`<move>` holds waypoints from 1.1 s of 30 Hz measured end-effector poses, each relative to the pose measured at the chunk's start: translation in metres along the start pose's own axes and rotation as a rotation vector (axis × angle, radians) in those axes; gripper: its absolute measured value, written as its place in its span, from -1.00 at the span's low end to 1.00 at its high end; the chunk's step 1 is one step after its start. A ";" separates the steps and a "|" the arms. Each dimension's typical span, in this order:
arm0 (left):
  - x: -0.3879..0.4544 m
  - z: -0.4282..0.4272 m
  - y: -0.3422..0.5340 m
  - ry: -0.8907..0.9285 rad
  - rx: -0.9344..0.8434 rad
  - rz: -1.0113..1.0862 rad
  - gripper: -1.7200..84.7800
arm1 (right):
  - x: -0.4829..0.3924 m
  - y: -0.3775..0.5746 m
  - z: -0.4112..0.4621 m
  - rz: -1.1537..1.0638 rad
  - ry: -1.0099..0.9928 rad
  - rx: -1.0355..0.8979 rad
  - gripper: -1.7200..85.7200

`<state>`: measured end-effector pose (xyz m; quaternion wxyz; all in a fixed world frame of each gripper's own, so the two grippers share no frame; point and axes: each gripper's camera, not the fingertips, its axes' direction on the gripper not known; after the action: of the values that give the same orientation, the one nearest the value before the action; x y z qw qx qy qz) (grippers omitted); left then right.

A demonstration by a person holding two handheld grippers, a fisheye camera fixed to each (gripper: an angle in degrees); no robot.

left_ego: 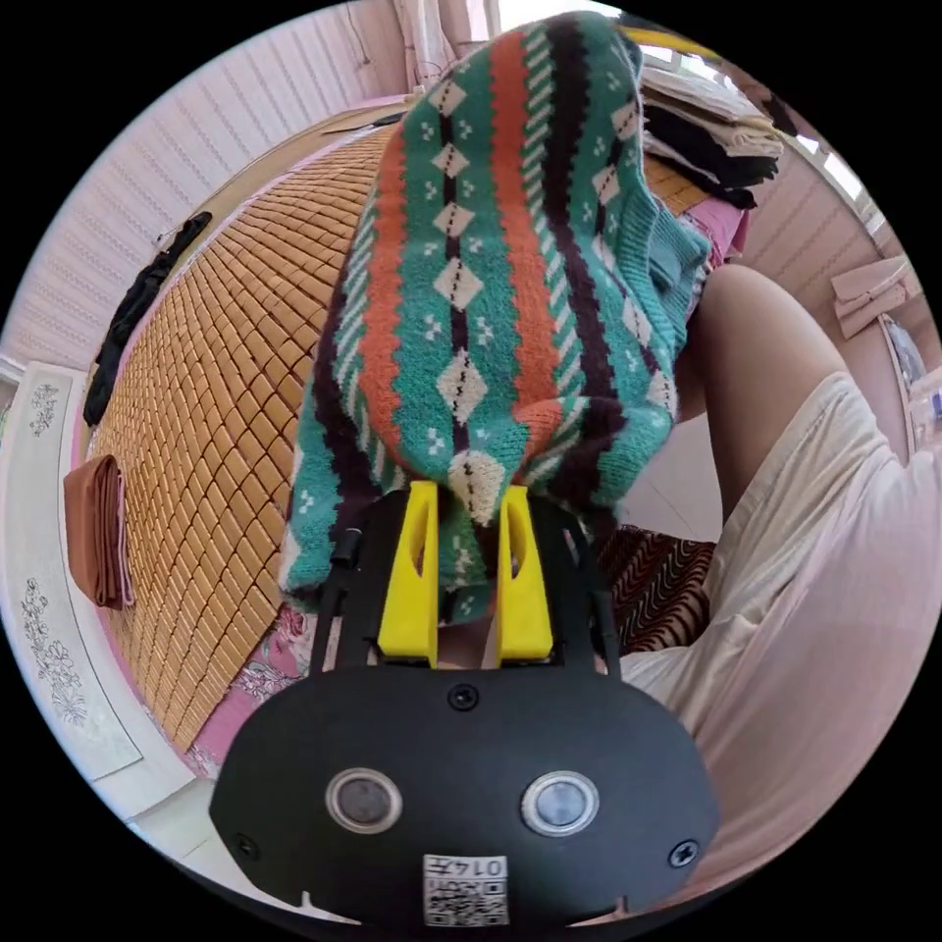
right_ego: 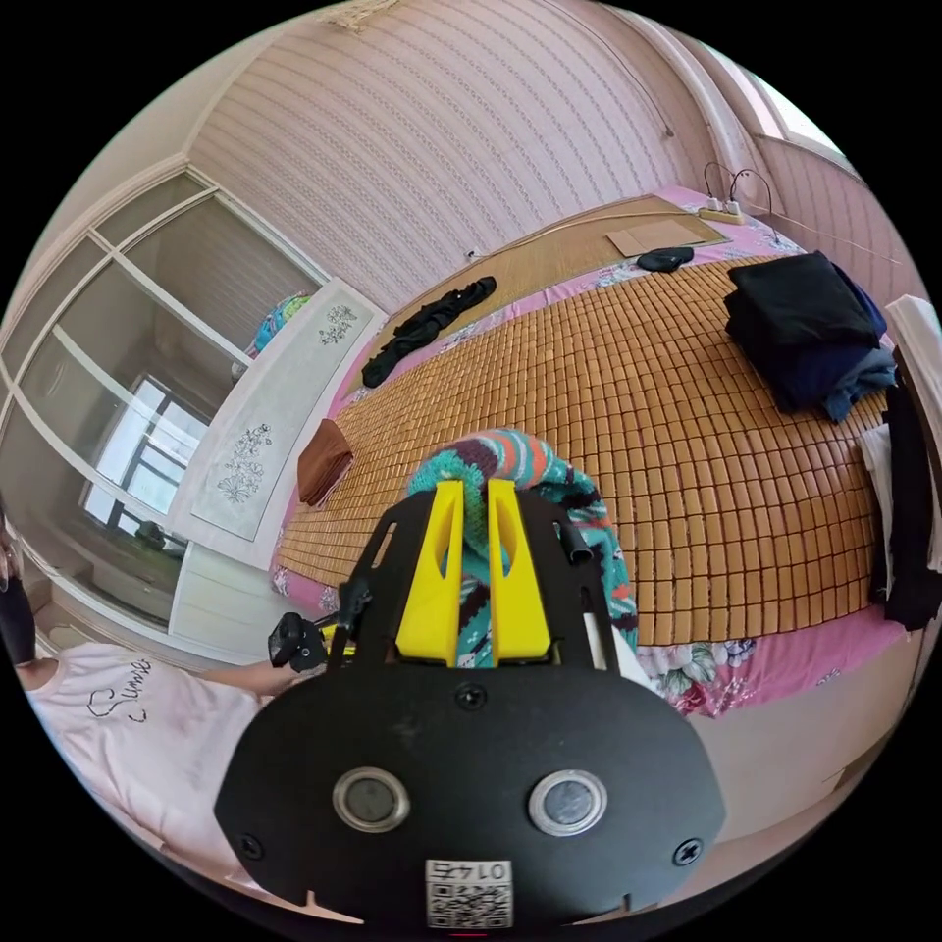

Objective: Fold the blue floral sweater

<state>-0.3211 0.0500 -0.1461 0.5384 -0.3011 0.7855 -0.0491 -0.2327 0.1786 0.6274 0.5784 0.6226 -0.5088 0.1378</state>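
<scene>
The sweater (left_ego: 491,285) is a teal knit with orange, dark and white patterned stripes. It hangs lifted in the air in the left gripper view, over the bamboo mat of the bed. My left gripper (left_ego: 469,500) is shut on its lower edge, the yellow jaws pressing a fold of knit between them. In the right gripper view my right gripper (right_ego: 475,496) is shut on another bunched part of the sweater (right_ego: 530,471), which drapes down past the jaws on the right.
A bamboo mat (right_ego: 687,422) covers the bed. On it lie a pile of dark folded clothes (right_ego: 800,329), a brown folded cloth (right_ego: 322,461) and a black garment (right_ego: 427,324). A person in a pale shirt (left_ego: 834,589) stands beside the bed. More stacked clothes (left_ego: 706,128) lie behind the sweater.
</scene>
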 end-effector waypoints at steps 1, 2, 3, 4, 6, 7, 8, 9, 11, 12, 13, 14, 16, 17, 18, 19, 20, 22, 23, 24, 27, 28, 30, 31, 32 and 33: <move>-0.008 -0.009 0.003 0.036 0.040 -0.036 -0.81 | -0.006 0.003 -0.009 -0.028 0.004 0.012 -0.88; -0.013 -0.015 0.005 0.058 0.062 -0.061 -0.83 | -0.009 0.004 -0.013 -0.045 0.006 0.017 -0.88; -0.024 -0.025 0.012 0.098 0.088 -0.107 -0.84 | -0.016 0.008 -0.024 -0.084 0.015 0.034 -0.88; -0.035 -0.037 0.022 0.119 0.116 -0.146 -0.84 | -0.025 0.012 -0.034 -0.148 0.032 0.052 -0.88; -0.053 -0.058 0.040 0.119 0.148 -0.193 -0.84 | -0.037 0.021 -0.048 -0.246 0.110 0.057 -0.87; -0.067 -0.071 0.053 0.123 0.160 -0.246 -0.84 | -0.038 0.026 -0.056 -0.259 0.165 0.057 -0.87; -0.074 -0.078 0.060 0.135 0.173 -0.276 -0.84 | -0.037 0.029 -0.061 -0.252 0.171 0.059 -0.87; -0.089 -0.094 0.077 0.168 0.229 -0.336 -0.85 | -0.033 0.034 -0.072 -0.230 0.146 0.078 -0.87; -0.107 -0.121 0.103 0.227 0.340 -0.414 -0.85 | -0.030 0.045 -0.094 -0.218 0.059 0.153 -0.88; -0.114 -0.140 0.118 0.239 0.404 -0.439 -0.85 | -0.032 0.052 -0.111 -0.218 0.012 0.226 -0.88; -0.116 -0.160 0.130 0.203 0.438 -0.444 -0.85 | -0.036 0.057 -0.129 -0.219 -0.030 0.293 -0.88; -0.115 -0.169 0.134 0.172 0.446 -0.438 -0.85 | -0.039 0.059 -0.137 -0.225 -0.047 0.321 -0.88; -0.115 -0.205 0.145 0.080 0.480 -0.411 -0.85 | -0.060 0.052 -0.167 -0.293 -0.069 0.394 -0.89; -0.118 -0.215 0.148 0.069 0.496 -0.407 -0.85 | -0.065 0.048 -0.173 -0.311 -0.066 0.400 -0.89; -0.125 -0.235 0.151 0.052 0.532 -0.398 -0.85 | -0.075 0.034 -0.182 -0.339 -0.046 0.387 -0.89; -0.139 -0.253 0.151 0.040 0.571 -0.404 -0.85 | -0.083 0.015 -0.184 -0.358 -0.009 0.343 -0.88; -0.148 -0.260 0.150 0.041 0.585 -0.403 -0.84 | -0.085 0.003 -0.183 -0.368 0.015 0.310 -0.88; -0.199 -0.271 0.130 0.043 0.642 -0.442 -0.82 | -0.081 -0.058 -0.154 -0.391 0.098 0.162 -0.87; -0.214 -0.268 0.120 0.045 0.642 -0.452 -0.81 | -0.076 -0.076 -0.141 -0.392 0.097 0.119 -0.87; -0.246 -0.253 0.099 0.042 0.616 -0.489 -0.79 | -0.060 -0.113 -0.110 -0.355 0.086 0.035 -0.86; -0.308 -0.196 0.071 0.091 0.488 -0.665 -0.81 | 0.008 -0.169 -0.027 -0.065 0.030 -0.037 -0.89; -0.319 -0.177 0.077 0.076 0.424 -0.732 -0.81 | 0.029 -0.170 -0.003 0.049 -0.001 -0.059 -0.90; -0.317 -0.154 0.098 0.050 0.387 -0.779 -0.81 | 0.037 -0.153 0.019 0.034 -0.062 -0.001 -0.90; -0.310 -0.138 0.114 0.052 0.364 -0.798 -0.81 | 0.036 -0.134 0.034 -0.021 -0.054 0.020 -0.90; -0.306 -0.130 0.121 0.056 0.352 -0.805 -0.81 | 0.036 -0.124 0.043 -0.041 -0.041 0.004 -0.89; -0.295 -0.112 0.135 0.069 0.314 -0.800 -0.80 | 0.038 -0.101 0.065 -0.067 -0.015 -0.053 -0.86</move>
<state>-0.4057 0.2866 0.0870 0.4896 -0.4946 0.6074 -0.3830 -0.1626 0.0858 0.5787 0.5952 0.6248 -0.4953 0.1002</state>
